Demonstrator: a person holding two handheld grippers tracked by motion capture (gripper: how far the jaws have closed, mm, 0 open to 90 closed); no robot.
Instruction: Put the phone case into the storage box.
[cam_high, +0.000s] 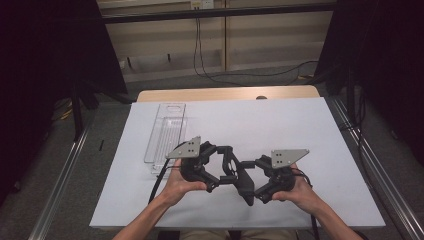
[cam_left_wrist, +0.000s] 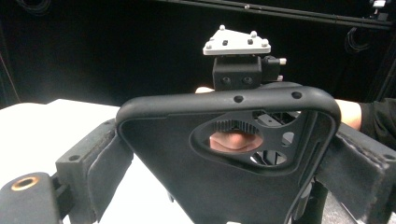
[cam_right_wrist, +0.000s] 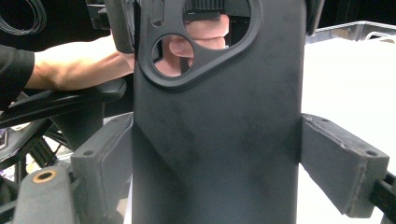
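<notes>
A black phone case (cam_high: 243, 182) with a rounded camera cutout is held above the near part of the table, between both grippers. My left gripper (cam_high: 222, 167) comes in from the left and is shut on the case's cutout end (cam_left_wrist: 177, 154); its pads (cam_left_wrist: 105, 163) press the case's two side edges. From the right, my right gripper (cam_high: 252, 180) is shut on the plain end of the case (cam_right_wrist: 215, 140), with a pad (cam_right_wrist: 334, 158) against each edge. The left gripper view shows the right gripper's grey plate (cam_left_wrist: 238, 44) behind the case. Fingers of the left hand (cam_right_wrist: 187, 44) show through the cutout.
A clear plastic tray (cam_high: 165, 132) lies on the white table cover (cam_high: 280, 125), left of centre and beyond the left hand. A wooden table edge (cam_high: 225, 93) runs along the far side. Black curtains stand on both sides, and cables trail on the floor behind.
</notes>
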